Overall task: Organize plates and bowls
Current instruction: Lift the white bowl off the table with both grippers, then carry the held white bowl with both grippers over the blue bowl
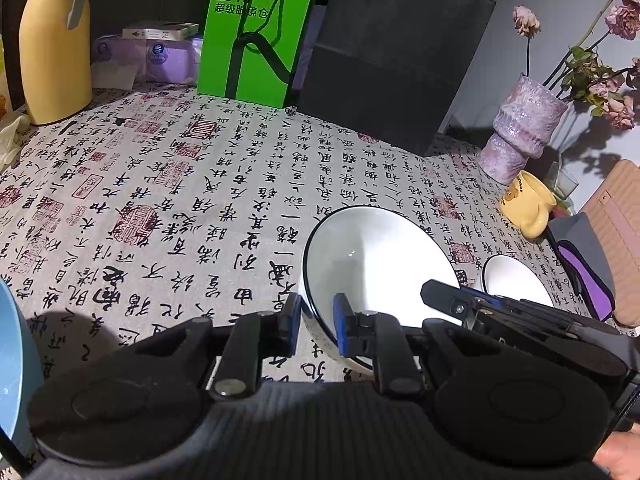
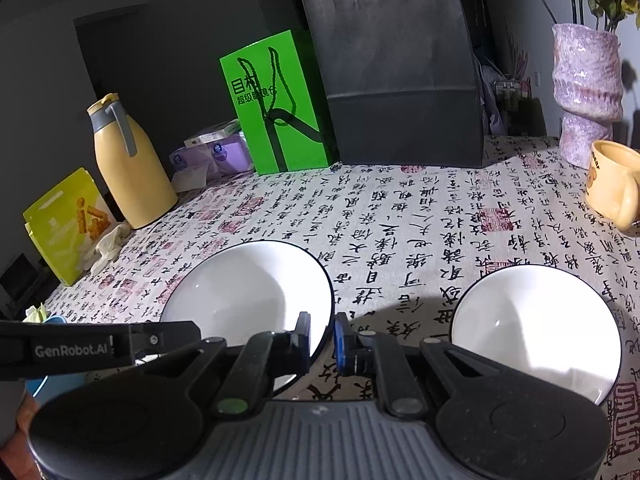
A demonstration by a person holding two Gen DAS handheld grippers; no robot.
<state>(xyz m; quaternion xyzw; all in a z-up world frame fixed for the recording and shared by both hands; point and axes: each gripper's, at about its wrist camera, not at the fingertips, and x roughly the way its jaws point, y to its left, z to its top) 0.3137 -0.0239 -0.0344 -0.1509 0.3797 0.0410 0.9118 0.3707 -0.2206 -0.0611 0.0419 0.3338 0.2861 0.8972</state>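
two bowls side by side on the tablecloth [image 2: 400, 216], bigger bowl [image 2: 248, 300] left of smaller bowl [image 2: 536, 328], bags behind, mug [image 2: 612, 182] far right

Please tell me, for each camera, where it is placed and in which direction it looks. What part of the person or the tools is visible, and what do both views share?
Left wrist: sits on the left gripper, looking down across the table at the big white bowl clamped by its rim; the right gripper and a bit of hand show.
Right wrist: sits on the right gripper, pinching the same bowl's opposite rim; the left gripper shows.
Shared: that bowl, the smaller white bowl, green bag, yellow mug.
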